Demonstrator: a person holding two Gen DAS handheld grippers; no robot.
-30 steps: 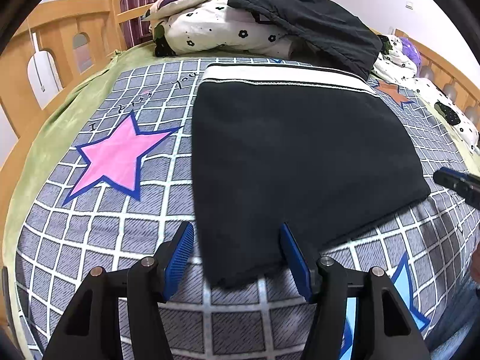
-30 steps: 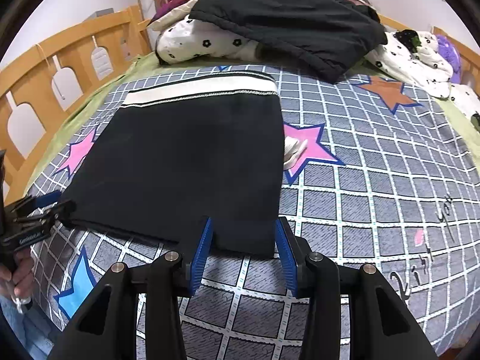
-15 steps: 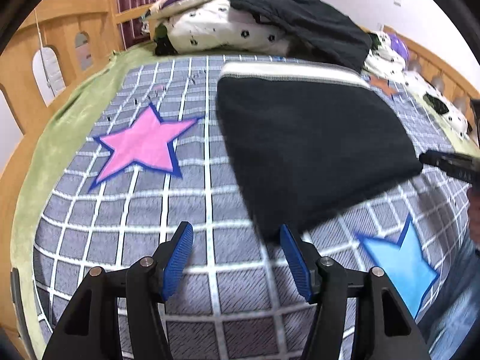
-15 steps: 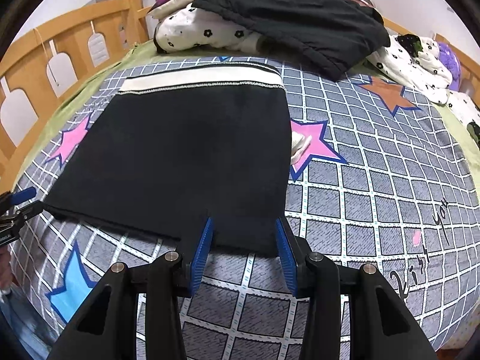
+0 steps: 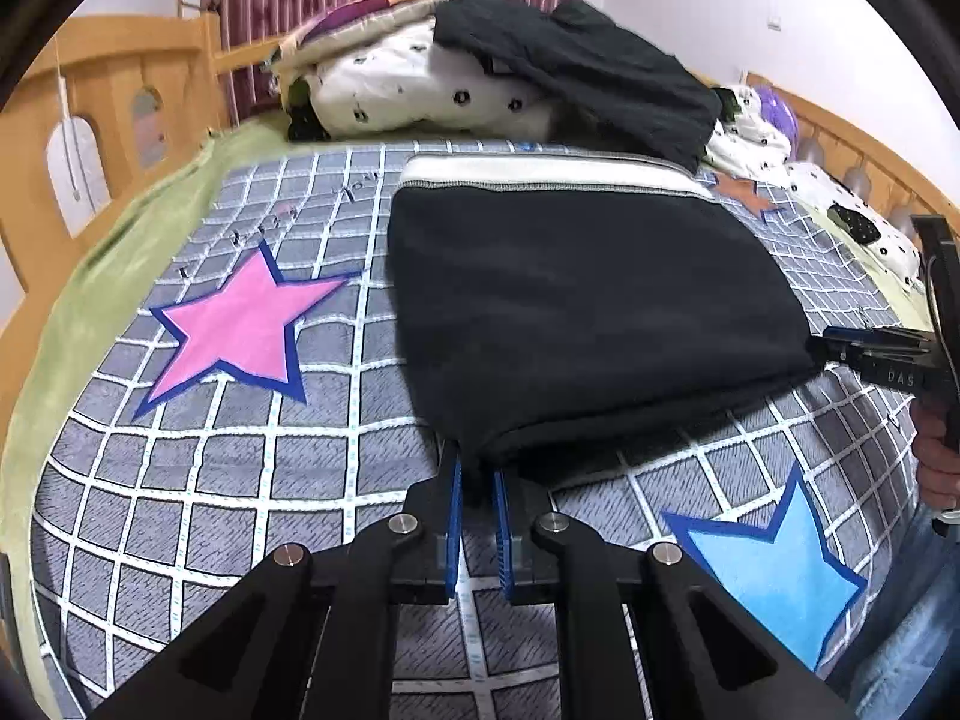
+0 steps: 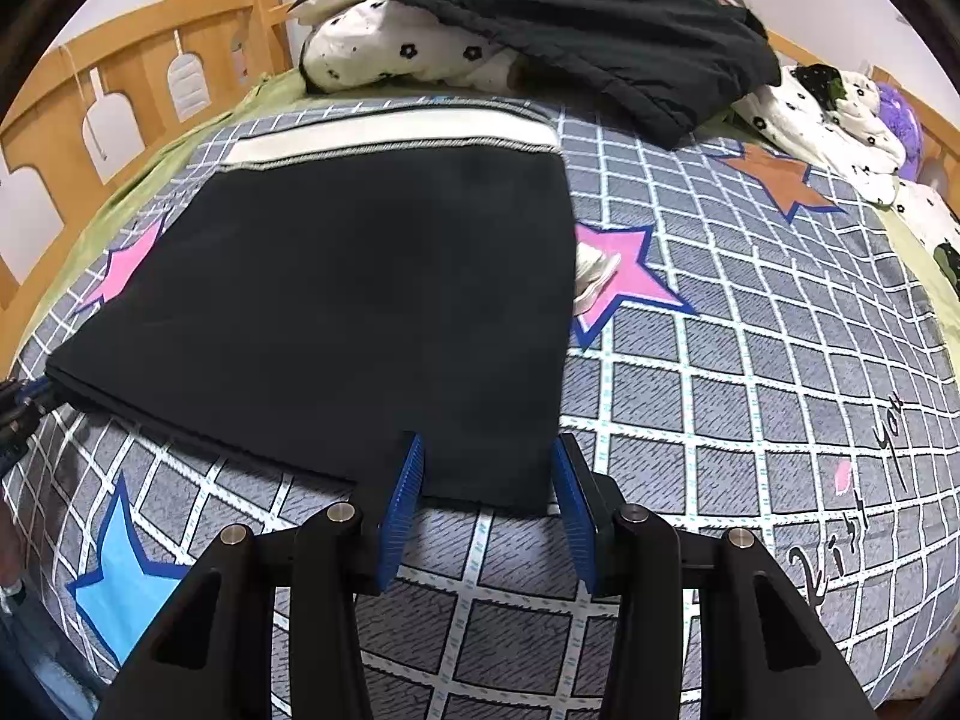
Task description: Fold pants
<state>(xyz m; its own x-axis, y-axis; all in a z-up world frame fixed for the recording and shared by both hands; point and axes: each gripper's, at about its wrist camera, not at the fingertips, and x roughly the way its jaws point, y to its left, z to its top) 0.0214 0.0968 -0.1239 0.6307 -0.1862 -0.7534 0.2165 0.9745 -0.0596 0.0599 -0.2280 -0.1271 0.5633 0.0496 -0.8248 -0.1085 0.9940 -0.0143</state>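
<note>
Black pants (image 5: pixel 576 312) with a white waistband lie folded flat on the bed; they also show in the right wrist view (image 6: pixel 336 312). My left gripper (image 5: pixel 476 480) is shut on the near left corner of the pants, which lifts slightly off the bedspread. My right gripper (image 6: pixel 487 468) is open, its blue pads either side of the near right corner of the pants. The right gripper shows at the right edge of the left wrist view (image 5: pixel 870 351). The left gripper shows at the left edge of the right wrist view (image 6: pixel 18 408).
The bed has a grey checked bedspread (image 5: pixel 240 480) with pink and blue stars. Pillows, a quilt and a dark garment (image 5: pixel 576 66) are piled at the far end. A wooden bed rail (image 6: pixel 120 96) runs along the left. A small white cloth (image 6: pixel 594 276) lies right of the pants.
My left gripper moved to the pants' near left corner and shut on it. My right gripper stayed open at the near right corner.
</note>
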